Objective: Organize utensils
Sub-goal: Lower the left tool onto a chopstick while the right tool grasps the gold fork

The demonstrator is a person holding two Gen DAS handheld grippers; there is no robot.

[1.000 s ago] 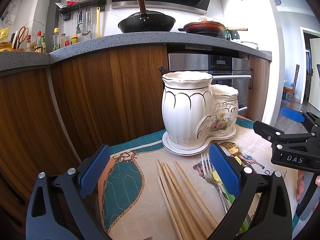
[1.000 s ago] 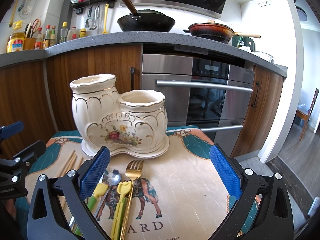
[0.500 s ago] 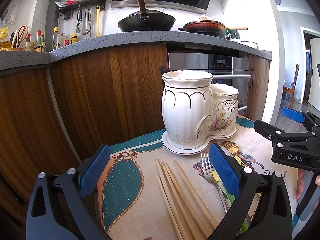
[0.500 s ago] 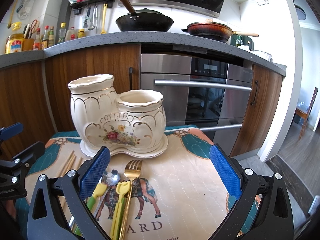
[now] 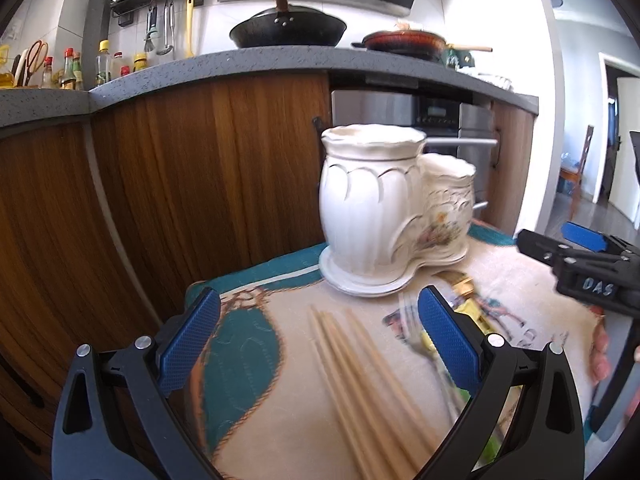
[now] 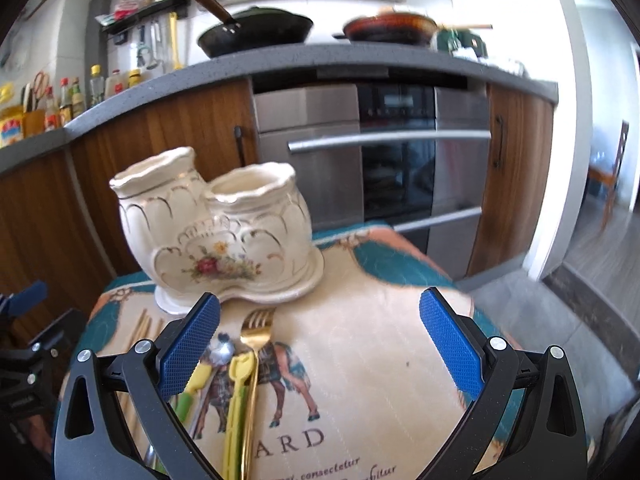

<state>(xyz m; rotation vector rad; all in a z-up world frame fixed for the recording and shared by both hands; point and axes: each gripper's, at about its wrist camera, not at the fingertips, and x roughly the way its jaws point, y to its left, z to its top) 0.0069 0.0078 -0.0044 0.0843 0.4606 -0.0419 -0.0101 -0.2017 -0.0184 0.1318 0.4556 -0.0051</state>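
Note:
A white ceramic two-pot utensil holder (image 5: 384, 208) stands on its saucer at the back of a printed cloth; it also shows in the right wrist view (image 6: 216, 232). Several wooden chopsticks (image 5: 360, 368) lie on the cloth between my left gripper's fingers. My left gripper (image 5: 320, 344) is open and empty above them. A gold fork (image 6: 254, 360), a yellow-handled utensil (image 6: 236, 392), a green-handled one (image 6: 186, 396) and a silver spoon (image 6: 222, 352) lie by the left finger of my right gripper (image 6: 320, 344), which is open and empty.
The cloth (image 6: 360, 360) covers a small table in front of wooden cabinets (image 5: 160, 184) and a steel oven (image 6: 372, 152). The right gripper shows at the right of the left wrist view (image 5: 580, 272). Pans sit on the counter above.
Both grippers have shifted; the views are blurred by motion. The right gripper has tilted and moved a little closer to the cutlery. Both stay open.

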